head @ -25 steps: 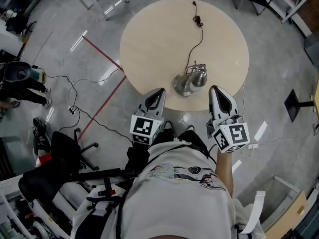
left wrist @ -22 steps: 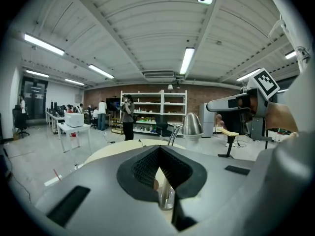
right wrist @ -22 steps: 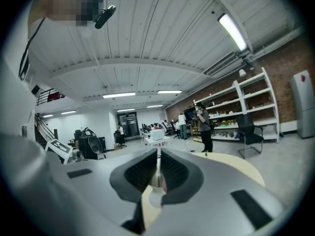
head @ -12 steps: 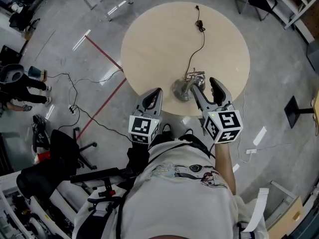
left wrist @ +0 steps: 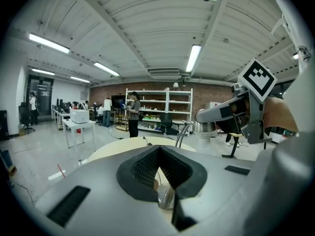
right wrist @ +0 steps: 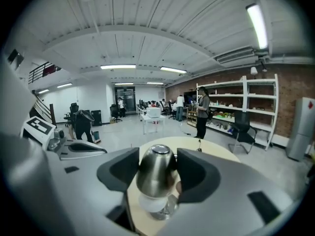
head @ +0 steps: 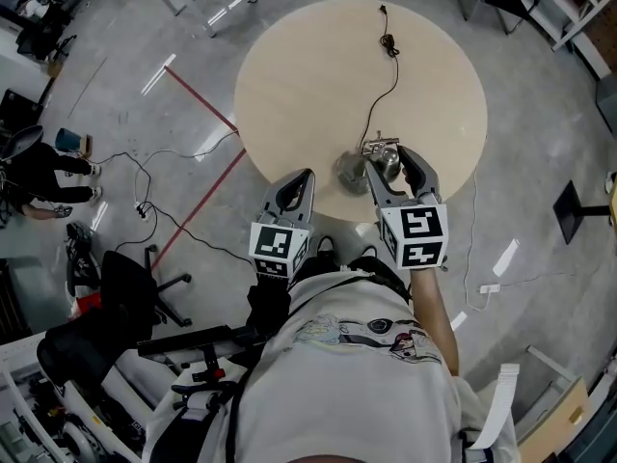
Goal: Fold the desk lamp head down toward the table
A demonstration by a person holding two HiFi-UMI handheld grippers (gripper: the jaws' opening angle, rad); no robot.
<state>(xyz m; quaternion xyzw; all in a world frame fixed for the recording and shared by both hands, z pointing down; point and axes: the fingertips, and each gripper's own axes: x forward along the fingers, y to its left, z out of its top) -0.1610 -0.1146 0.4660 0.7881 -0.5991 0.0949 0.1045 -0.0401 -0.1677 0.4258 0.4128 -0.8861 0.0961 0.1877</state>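
Note:
A brushed-metal desk lamp stands near the front edge of the round wooden table point(head: 318, 75). Its head point(head: 387, 165) is above and to the right of its round base point(head: 347, 174). My right gripper point(head: 388, 159) is open, with one jaw on each side of the lamp head point(right wrist: 156, 170), which fills the gap between the black pads point(right wrist: 118, 168). I cannot see the pads pressing on it. My left gripper point(head: 306, 177) is shut and holds nothing. It hovers at the table's front edge, left of the lamp. In the left gripper view, the lamp's bent arm point(left wrist: 183, 133) shows beside the right gripper.
The lamp's black cord point(head: 382, 70) runs across the table to the far edge. On the floor are a red tape line point(head: 198, 99), loose cables point(head: 145, 177), an office chair point(head: 125, 283) at the left and a black stand point(head: 571, 201) at the right. Someone stands at far left.
My right gripper has gone from shut to open. It moved forward and left from the table edge until its jaws straddled the lamp head. The left gripper stayed put.

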